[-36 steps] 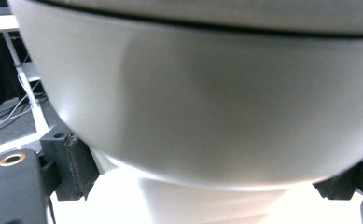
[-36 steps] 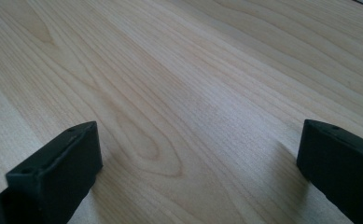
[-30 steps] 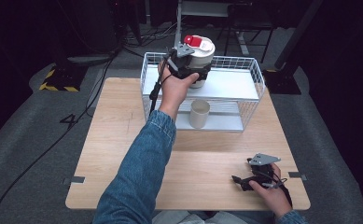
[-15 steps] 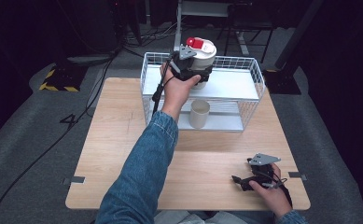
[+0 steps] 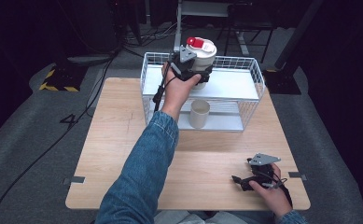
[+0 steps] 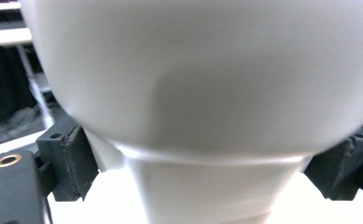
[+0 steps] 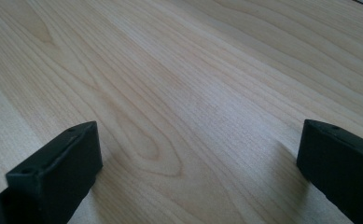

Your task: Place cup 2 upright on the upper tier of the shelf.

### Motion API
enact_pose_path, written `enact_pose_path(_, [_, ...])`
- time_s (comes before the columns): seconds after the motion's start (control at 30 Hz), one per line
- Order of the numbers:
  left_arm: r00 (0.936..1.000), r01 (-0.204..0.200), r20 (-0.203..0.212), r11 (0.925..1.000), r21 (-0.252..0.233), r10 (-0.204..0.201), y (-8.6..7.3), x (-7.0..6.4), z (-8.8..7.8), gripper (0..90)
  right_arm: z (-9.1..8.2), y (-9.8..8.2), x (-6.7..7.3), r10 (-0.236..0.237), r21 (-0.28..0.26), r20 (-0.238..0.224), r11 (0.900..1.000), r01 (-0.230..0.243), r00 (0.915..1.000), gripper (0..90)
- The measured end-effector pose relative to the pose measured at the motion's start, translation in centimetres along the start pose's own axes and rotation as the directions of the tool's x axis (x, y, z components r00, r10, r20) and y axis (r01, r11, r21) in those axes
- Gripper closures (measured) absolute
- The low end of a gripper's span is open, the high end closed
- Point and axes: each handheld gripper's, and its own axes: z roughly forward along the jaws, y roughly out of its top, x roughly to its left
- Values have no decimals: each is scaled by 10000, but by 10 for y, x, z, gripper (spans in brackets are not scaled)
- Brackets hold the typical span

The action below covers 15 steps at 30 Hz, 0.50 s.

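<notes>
A white cup with a red lid (image 5: 202, 49) stands on the top shelf of a white wire rack (image 5: 258, 79). My left gripper (image 5: 197, 73) reaches around the cup's lower body from the near side. In the left gripper view the cup (image 6: 207, 93) sits between the black fingers (image 6: 72, 163), with a narrow gap at the left pad. These jaws have just been opening with the cup between them. My right gripper (image 5: 240, 179) lies on the wooden table (image 5: 123, 154) at the near right. Its jaws stand wide apart around bare wood in the right gripper view (image 7: 198, 163).
A plain beige cup (image 5: 200, 113) stands upright on the rack's lower shelf, just below my left hand. The rack sits at the table's far edge. Dark floor, cables and stands lie beyond it.
The left hand and the lidded cup have stayed at almost the same spot on the top shelf. The right gripper has not moved.
</notes>
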Motion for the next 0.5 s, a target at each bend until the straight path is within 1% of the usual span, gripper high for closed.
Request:
enact_pose_path(0.03, [9997, -185, -164, 9998, -27, 184, 0, -2, -1, 110, 0, 0, 0, 1, 0, 0, 10000, -1, 10000, 0])
enact_pose_path(0.07, [9992, -267, -286, 9996, -9, 267, -1, -3, -3, 109, 0, 0, 0, 2, 2, 1, 10000, -2, 10000, 0])
enact_pose_path(0.1, [9989, -365, -292, 9993, 83, 367, -2, -3, -5, 110, 0, 0, 0, -4, 0, 3, 10000, 4, 10000, 0])
enact_pose_path(0.13, [9979, -564, -312, 9984, 88, 566, -3, -3, -6, 112, 0, 0, 0, -6, -3, 3, 10000, 6, 10000, 0])
enact_pose_path(0.17, [9977, -596, -326, 9982, 32, 597, -3, -2, -7, 107, 0, 0, 0, -3, -2, 3, 10000, 3, 10000, 0])
enact_pose_path(0.23, [9979, -605, -248, 9981, -108, 602, -4, -1, -10, 104, 0, 0, 0, -10, -3, 5, 10000, 10, 10000, 0])
enact_pose_path(0.33, [9987, -444, -242, 9989, -180, 439, -4, -2, -13, 106, 0, 0, 0, -21, -7, 5, 10000, 21, 10000, 0])
enact_pose_path(0.5, [9992, -374, -171, 9993, -76, 373, -1, -1, -20, 107, 0, 0, 0, -21, -9, 9, 10000, 21, 10000, 0])
